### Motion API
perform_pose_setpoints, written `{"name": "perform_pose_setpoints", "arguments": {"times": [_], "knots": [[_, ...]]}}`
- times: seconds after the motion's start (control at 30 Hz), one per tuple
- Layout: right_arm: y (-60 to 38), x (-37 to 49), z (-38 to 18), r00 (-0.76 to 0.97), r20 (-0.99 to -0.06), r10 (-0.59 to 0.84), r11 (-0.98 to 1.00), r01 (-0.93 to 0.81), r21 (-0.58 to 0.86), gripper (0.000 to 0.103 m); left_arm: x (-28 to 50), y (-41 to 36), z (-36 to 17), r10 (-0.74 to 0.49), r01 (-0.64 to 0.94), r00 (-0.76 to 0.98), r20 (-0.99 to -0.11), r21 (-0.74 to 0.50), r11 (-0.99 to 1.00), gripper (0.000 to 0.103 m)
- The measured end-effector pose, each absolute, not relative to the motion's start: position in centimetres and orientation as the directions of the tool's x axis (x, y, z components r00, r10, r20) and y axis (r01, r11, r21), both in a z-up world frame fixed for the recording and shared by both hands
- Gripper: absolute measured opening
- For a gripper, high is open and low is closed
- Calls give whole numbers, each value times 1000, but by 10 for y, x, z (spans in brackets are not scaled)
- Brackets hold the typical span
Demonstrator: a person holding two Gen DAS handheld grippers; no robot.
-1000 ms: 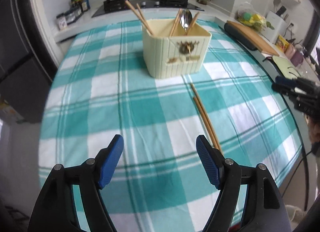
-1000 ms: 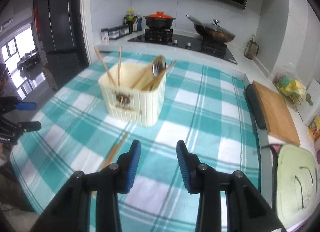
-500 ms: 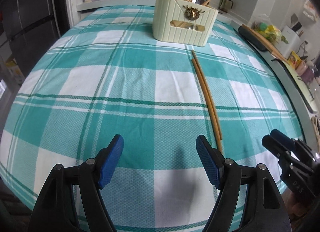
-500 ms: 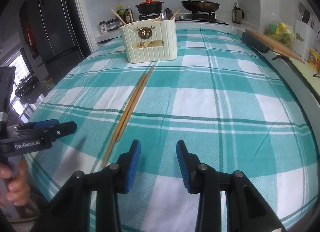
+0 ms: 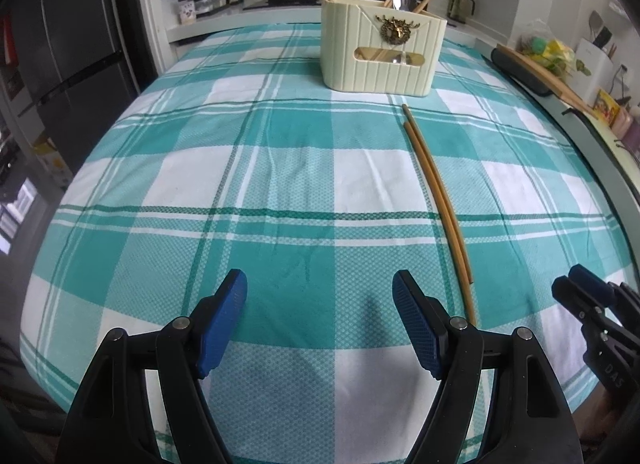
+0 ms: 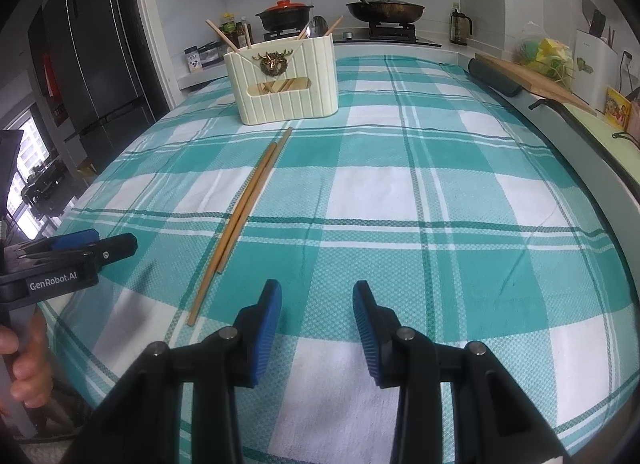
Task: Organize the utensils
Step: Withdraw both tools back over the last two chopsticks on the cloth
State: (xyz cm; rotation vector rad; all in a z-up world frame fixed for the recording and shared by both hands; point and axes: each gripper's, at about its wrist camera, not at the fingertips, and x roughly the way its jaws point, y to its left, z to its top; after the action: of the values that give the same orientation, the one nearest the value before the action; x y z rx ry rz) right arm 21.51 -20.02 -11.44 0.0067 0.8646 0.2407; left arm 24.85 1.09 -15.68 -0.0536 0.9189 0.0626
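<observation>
Tablecloth (image 5: 280, 168): woven check cloth, matt. Chopsticks (image 5: 434, 192): smooth wood. Holder (image 5: 380, 48): ribbed cream plastic. Gripper pads (image 6: 268, 328): textured blue.

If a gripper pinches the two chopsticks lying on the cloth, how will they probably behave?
The chopsticks look thin, stiff and light, so they should lift without bending. Lying flat on the tablecloth, they leave little edge to grip. Side by side, one may slip free.

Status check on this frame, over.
Left gripper open, empty. Right gripper open, empty. Chopstick pair flat on cloth, short of holder. Path clear.
</observation>
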Motion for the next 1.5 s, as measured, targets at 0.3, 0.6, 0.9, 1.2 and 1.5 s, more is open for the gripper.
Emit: {"name": "perform_pose_setpoints", "arguments": {"times": [0.3, 0.6, 0.9, 1.2, 1.5], "knots": [[-199, 217, -123, 611, -763, 212, 973, -203, 108, 38, 251, 11, -162, 60, -83, 597, -800, 13, 996, 77], [-201, 221, -128, 606, -766, 214, 974, -196, 117, 38, 257, 8, -170, 69, -80, 580, -811, 28, 996, 77], [-201, 222, -128, 609, -763, 215, 973, -198, 117, 38, 293, -6, -167, -54, -6, 582, -811, -71, 997, 77], [-208, 219, -127, 614, -759, 218, 974, -188, 127, 38, 335, -35, -171, -57, 26, 571, -819, -51, 998, 77], [-215, 217, -127, 620, -751, 224, 974, -177, 144, 38, 348, -51, -180, 15, 25, 568, -823, 36, 999, 82]]}}
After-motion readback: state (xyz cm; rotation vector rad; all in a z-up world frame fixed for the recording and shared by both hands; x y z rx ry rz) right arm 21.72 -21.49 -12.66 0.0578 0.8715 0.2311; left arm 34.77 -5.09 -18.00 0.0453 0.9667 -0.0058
